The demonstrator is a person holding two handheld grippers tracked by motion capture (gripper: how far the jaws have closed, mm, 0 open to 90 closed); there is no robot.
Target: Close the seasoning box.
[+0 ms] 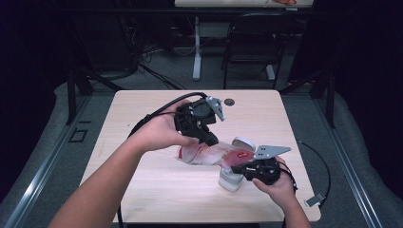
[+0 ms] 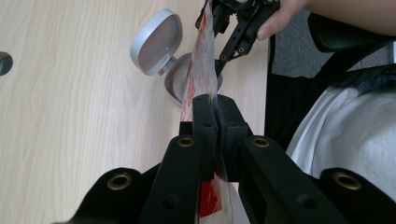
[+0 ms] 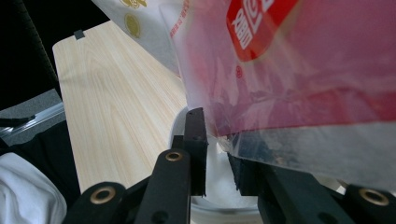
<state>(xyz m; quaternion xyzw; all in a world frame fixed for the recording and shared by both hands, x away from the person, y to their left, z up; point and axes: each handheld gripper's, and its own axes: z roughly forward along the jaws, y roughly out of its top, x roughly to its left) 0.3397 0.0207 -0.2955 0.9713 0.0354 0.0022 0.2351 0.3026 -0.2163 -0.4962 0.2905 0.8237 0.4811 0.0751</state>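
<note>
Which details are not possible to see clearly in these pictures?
- Inside of the small white bin: high view, covered by the plastic bag.
- Right gripper: right gripper view, the bag drapes over one jaw, so its grip is unclear.
- Print on the bag: high view, too small to read.
- Round dark object on the table: too small to identify.

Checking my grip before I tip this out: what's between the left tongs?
The red and clear plastic bag. The left gripper view shows the left tongs pinched shut on its edge, with the bag running up over the open-lidded white container.
</note>
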